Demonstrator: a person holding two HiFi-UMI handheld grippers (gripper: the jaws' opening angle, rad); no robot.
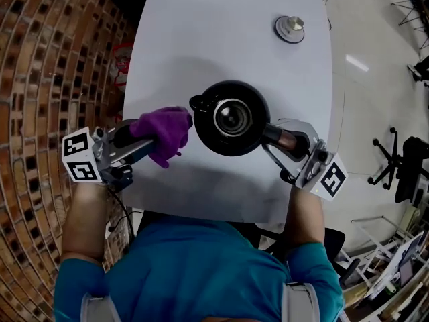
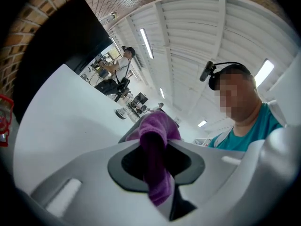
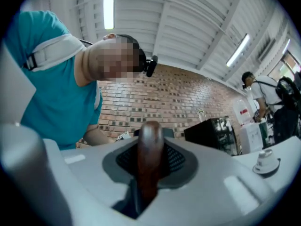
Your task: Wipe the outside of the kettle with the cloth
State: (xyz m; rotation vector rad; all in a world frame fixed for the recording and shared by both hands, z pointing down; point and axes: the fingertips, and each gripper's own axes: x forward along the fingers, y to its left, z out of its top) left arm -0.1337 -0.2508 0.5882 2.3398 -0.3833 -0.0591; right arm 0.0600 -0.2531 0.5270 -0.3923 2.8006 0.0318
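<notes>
White rounded-corner table (image 1: 201,39), top-down in the head view. The glossy black round kettle (image 1: 221,143) stands upright on it, about midway between the left and right edges and nearer the near edge than the far one. Its top is open, with no lid on. The short spout (image 1: 195,102) points toward the far-left corner. The dark brown wooden kettle handle (image 1: 280,138) sticks out toward the right edge.

The left gripper (image 1: 151,143) comes in from the left edge, about level. Its jaws are closed tight on the bunched purple fabric cloth (image 1: 167,129). In the left gripper view the cloth (image 2: 157,135) fills the gap between the left gripper's (image 2: 157,159) jaws and bulges past the tips. In the head view the cloth sits against the kettle's left wall, just below the spout, and looks to be touching it.

The right gripper (image 1: 288,143) comes in from the right side near the near edge. Its jaws are clamped on the handle. The right gripper view shows the handle (image 3: 150,145) pinched between the right gripper's (image 3: 150,159) ribbed pads, with its rounded end past the tips.

The small round silver lid with a knob (image 1: 289,28) lies alone near the far-right corner, well apart from the kettle, and also shows in the right gripper view (image 3: 265,161).

A person in a teal shirt (image 1: 201,267) stands at the near edge. A brick wall (image 1: 40,59) is beyond the left edge.
</notes>
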